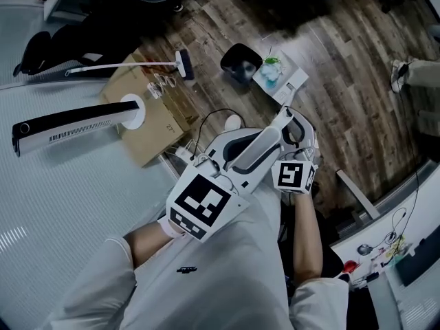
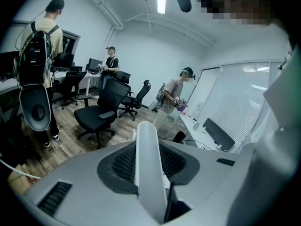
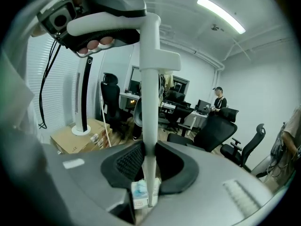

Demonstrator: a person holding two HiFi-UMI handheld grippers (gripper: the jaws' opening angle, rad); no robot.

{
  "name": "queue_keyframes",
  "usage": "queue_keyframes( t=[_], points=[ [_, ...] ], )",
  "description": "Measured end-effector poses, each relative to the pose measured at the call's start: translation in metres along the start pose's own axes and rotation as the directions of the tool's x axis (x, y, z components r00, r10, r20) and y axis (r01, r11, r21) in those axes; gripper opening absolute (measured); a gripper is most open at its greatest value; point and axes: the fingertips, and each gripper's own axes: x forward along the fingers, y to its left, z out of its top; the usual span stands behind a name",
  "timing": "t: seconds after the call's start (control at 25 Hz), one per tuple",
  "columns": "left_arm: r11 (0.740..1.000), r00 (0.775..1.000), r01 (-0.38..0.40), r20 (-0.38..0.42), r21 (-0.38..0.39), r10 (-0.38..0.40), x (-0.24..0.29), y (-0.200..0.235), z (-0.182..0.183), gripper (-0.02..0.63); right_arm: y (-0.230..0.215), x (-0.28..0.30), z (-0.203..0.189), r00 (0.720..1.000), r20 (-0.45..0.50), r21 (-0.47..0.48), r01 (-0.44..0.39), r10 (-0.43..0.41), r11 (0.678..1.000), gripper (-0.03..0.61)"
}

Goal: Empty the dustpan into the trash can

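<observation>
So both claws are on the same thing right now. The left claw is pinching the fat rounded end of the white dustpan handle, which runs straight out from between its jaws. The right claw is clamped on the thin end of that same bar. From its camera the bar climbs up to the left claw, where a hand's fingers wrap the grip. I can't pick out the pan part itself.

The 2 claws sit just beside each other, in front of the person's chest. Low down at the right claw's jaws, right by the bar, there's a small white-and-blue packet; can't tell what it rests on.

The black trash can is on the wood floor out ahead of both claws, well apart from them, with a white sheet of litter just beside it. Off to the left claw's side are a broom and a cardboard box with a tower fan standing on it. 1 black office chair sits beyond the left claw.
</observation>
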Motion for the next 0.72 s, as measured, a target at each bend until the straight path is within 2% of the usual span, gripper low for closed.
queue_keyframes(
  t=[0.28,0.72],
  points=[
    [0.999,0.998,-0.034,0.06,-0.014,0.035,-0.024,0.018,0.015,0.12,0.008,0.017,0.03,0.999,0.027,-0.054,-0.033,0.034,0.998,0.087],
    [0.991,0.984,-0.066,0.156,-0.114,0.084,-0.056,0.057,0.022,0.12,0.024,0.049,0.062,0.994,0.018,-0.183,-0.105,0.11,0.978,0.087]
  ],
)
